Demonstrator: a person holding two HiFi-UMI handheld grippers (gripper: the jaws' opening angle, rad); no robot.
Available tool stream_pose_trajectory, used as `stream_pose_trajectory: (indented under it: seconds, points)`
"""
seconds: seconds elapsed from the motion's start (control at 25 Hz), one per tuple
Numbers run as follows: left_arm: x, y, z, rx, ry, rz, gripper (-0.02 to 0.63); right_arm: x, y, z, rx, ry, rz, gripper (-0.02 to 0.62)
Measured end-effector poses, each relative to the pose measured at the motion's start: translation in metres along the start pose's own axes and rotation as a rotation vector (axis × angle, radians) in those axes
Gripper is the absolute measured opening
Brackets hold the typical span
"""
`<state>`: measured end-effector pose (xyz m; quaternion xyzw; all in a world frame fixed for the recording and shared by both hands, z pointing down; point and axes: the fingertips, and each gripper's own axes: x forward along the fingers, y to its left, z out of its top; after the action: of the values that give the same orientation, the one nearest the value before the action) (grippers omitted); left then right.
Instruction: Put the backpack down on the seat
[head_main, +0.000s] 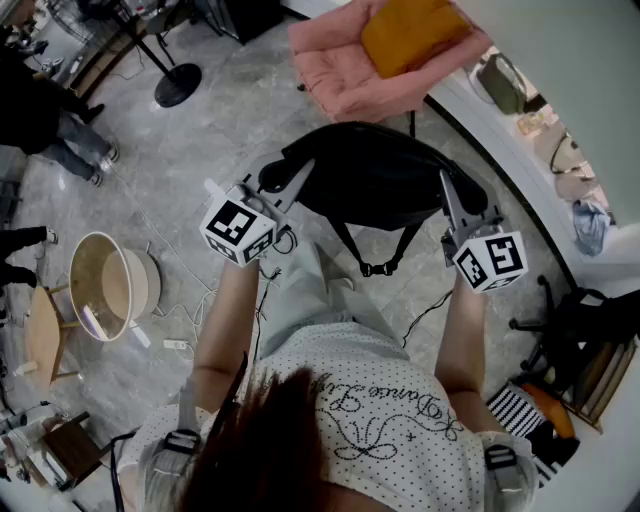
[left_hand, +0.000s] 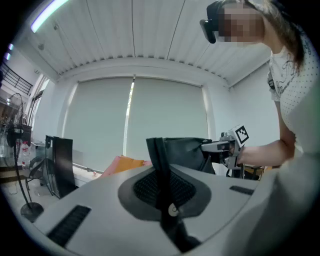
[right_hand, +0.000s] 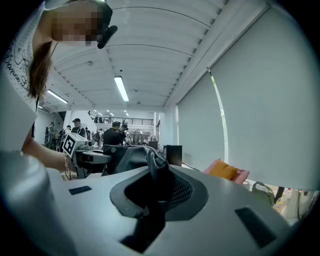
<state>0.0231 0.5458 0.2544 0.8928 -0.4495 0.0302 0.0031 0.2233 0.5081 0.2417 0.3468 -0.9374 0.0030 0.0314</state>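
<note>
I hold a black backpack up in the air between both grippers, its straps and buckle dangling below. My left gripper is shut on the bag's left edge; in the left gripper view a dark strap is pinched in the jaws. My right gripper is shut on the bag's right side, with bunched black fabric caught between its jaws. The seat, a pink armchair with an orange cushion, stands on the floor just beyond the bag, showing as well in the right gripper view.
A curved white counter with bags on it runs along the right. A black office chair stands at the right, a floor stand's round base at the far left, and a round wooden tub at my left. People stand at the left edge.
</note>
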Motion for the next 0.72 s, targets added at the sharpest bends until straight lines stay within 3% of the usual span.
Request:
stream_pose_trajectory:
  seconds: [0.36, 0.72]
  points:
    - [0.006, -0.028, 0.005, 0.016, 0.004, 0.008, 0.015, -0.024, -0.012, -0.004, 0.033, -0.003, -0.011, 0.058]
    - [0.024, -0.003, 0.020, 0.024, -0.019, 0.036, 0.014, 0.003, -0.032, 0.015, 0.024, -0.019, -0.021, 0.061]
